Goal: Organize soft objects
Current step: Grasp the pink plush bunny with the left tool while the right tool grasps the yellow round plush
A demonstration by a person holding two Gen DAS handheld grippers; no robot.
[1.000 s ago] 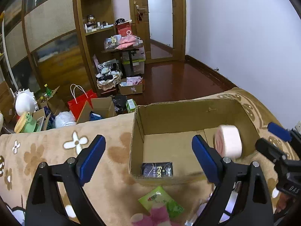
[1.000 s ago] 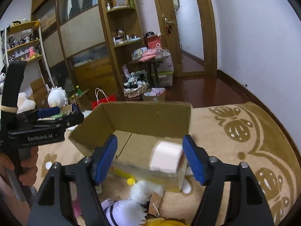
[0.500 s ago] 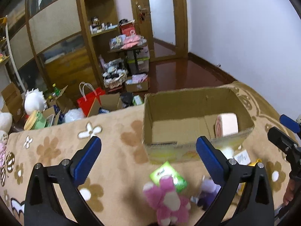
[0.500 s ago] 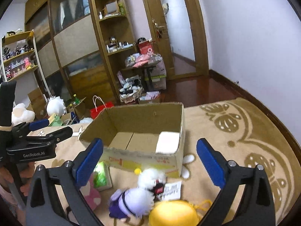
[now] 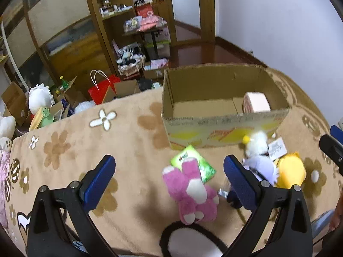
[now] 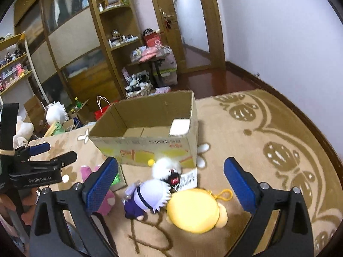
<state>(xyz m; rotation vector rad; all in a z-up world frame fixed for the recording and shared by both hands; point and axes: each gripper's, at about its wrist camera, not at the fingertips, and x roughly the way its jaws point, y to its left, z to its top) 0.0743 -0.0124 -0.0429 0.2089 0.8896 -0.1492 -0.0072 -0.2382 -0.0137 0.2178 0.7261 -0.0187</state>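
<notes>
Below, both grippers' fingers point(image 5: 240, 177) gape empty over fuzzy pink plush point(image 5: 190, 190).

A red paper bag point(image 5: 102, 90) stands on the floor at ten o'clock, near wooden shelving point(image 6: 120, 42), with a door point(image 5: 186, 6) at twelve.

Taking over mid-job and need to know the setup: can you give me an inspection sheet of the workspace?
Surface: beige floral blanket.
Job's things: cardboard box open, pink roll inside; pink plush, yellow plush, purple-and-white doll and white plush lie outside, in front of it.
Clutter: green packet under the pink plush; paper tag.
Grippers: left gripper and right gripper open, holding nothing.
Cables: nothing seen.
Surroundings: wooden shelves, door, red bag on the floor.
</notes>
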